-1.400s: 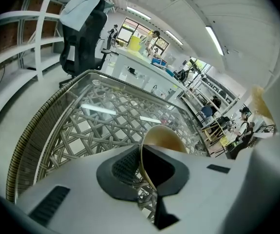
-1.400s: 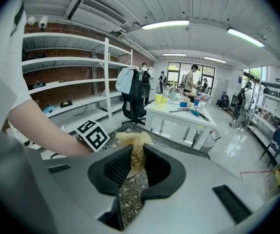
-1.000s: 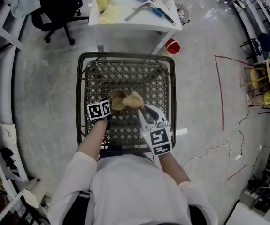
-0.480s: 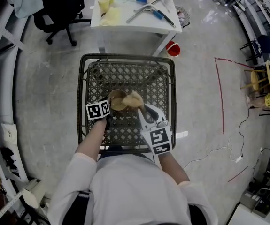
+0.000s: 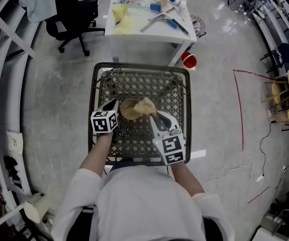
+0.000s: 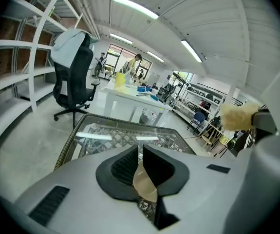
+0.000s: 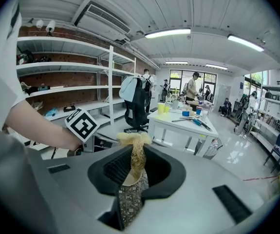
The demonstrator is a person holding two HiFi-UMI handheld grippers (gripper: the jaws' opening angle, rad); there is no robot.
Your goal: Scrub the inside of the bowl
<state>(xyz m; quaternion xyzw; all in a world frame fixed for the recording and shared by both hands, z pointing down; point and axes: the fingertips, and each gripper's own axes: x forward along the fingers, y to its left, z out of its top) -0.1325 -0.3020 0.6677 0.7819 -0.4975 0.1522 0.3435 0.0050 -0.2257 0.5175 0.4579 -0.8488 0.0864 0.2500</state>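
Currently: bowl and scrubber, both gripped

Left tongs (image 5: 117, 106): shut tight on the rim of the tan bowl (image 5: 129, 109), which sits just ahead of them over the woven counter (image 5: 139, 65). Right tongs (image 5: 152, 115): clamped on a yellow fibrous scrubber (image 5: 145, 106), its tuft at the bowl's near edge; contact unclear.

The bowl (image 5: 128, 109) is over the middle of the lattice-topped table (image 5: 141, 64), with the scrubbing pad (image 5: 146, 106) at its right rim. The left gripper (image 5: 117, 106) is at the bowl's left, and the right gripper (image 5: 153, 116) is on the pad's near side. Beyond stands a white table (image 5: 154, 31), with an office chair (image 5: 76, 11) to its left and a small bucket (image 5: 188, 61) by its right leg.
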